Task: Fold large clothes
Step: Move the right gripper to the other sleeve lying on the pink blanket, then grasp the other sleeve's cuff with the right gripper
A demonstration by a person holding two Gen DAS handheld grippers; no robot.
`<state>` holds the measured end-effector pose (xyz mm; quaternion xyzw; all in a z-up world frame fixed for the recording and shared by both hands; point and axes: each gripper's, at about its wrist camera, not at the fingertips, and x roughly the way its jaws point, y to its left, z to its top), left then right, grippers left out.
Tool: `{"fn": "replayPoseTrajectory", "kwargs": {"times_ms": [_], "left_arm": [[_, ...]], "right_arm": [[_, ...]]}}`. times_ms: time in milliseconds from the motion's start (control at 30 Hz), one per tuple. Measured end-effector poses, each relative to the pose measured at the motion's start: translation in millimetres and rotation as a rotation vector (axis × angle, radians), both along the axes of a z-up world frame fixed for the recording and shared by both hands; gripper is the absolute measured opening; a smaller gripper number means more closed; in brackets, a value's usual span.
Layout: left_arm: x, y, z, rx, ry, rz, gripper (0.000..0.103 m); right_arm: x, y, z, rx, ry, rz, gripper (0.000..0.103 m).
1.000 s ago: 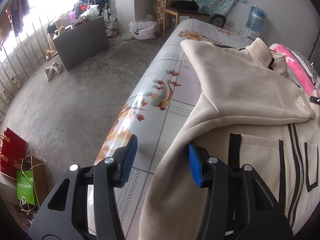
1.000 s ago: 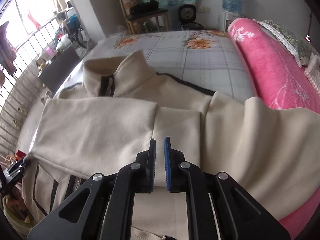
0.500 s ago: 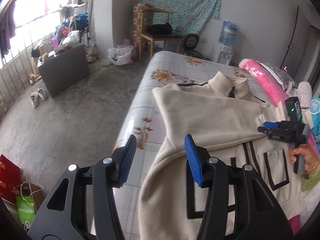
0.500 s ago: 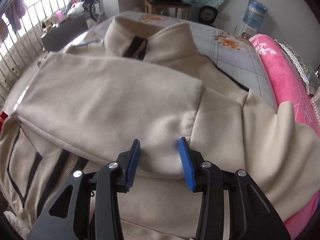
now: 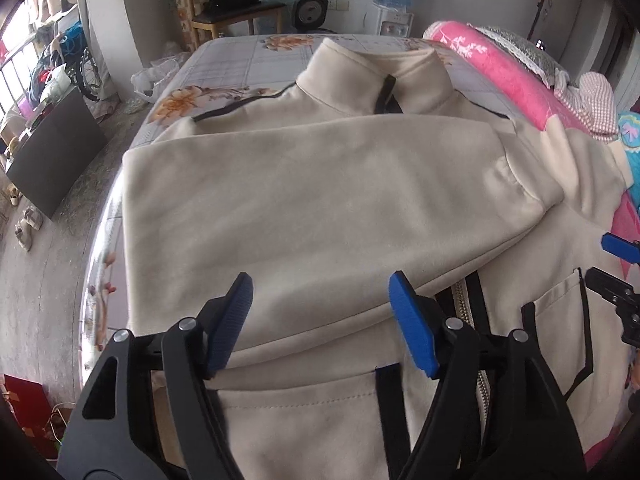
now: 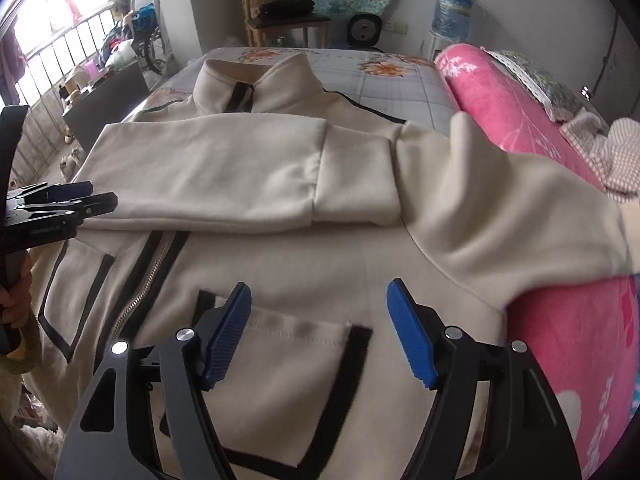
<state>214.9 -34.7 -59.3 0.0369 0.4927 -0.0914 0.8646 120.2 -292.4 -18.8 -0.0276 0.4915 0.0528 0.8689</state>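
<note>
Left wrist view: one sleeve folded in, second sleeve and body folds pending

Left wrist view shows the cream fleece zip-up jacket with black trim (image 5: 320, 208) lying front-up, collar away from the camera, on the floral grid-print bed sheet (image 5: 240, 64). One long cream sleeve (image 5: 304, 216) lies folded flat across the chest, its cuff ending near the far shoulder. Left gripper (image 5: 320, 320) hovers over that sleeve's lower edge, jaws opening, nothing pinched between the blue pads (image 5: 412, 340).

Right wrist view: right gripper (image 6: 318, 328) sits above the black-trimmed chest pocket (image 6: 288, 344), jaws also opening, empty. The other cream sleeve (image 6: 520, 216) is not yet folded; it trails off sideways and drapes up onto the pink fleece blanket (image 6: 520, 120). Left gripper is visible at the frame's left edge, held by a hand (image 6: 16, 292).

Progress judgement: early-to-middle. Done: jacket laid out, first sleeve folded in. Left: bring the draped sleeve across the chest, then fold the body up toward the collar. Hem is out of view, so its state cannot be told.
</note>
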Motion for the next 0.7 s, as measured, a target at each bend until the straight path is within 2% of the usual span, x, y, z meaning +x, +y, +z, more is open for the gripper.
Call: {"fn": "replayPoseTrajectory", "kwargs": {"times_ms": [100,200,267,300,433,567,700], "left_arm": [[2,-7,-17,0.028,0.01,0.006,0.08],[1,0,-20,0.004,-0.01,0.038,0.086],[0,2,-20,0.006,-0.011,0.035,0.088],[0,2,-21,0.015,-0.013,0.038,0.092],[-2,2,-24,0.019,-0.037,0.048,0.095],[-5,4,-24,0.016,-0.058,0.047,0.095],[-7,4,-24,0.016,-0.07,0.044,0.095]], "right_arm": [[-9,-20,-15,0.018,0.027,-0.048,0.069],[-16,-46,-25,0.056,0.066,-0.118,0.069],[-25,-66,-14,0.121,0.034,-0.156,0.069],[-28,-77,-7,0.149,0.009,-0.183,0.069],[-41,-142,18,0.233,-0.1,-0.371,0.069],[-53,-219,16,0.352,-0.152,-0.612,0.069],[-54,-279,4,0.441,-0.184,-0.765,0.067]]}}
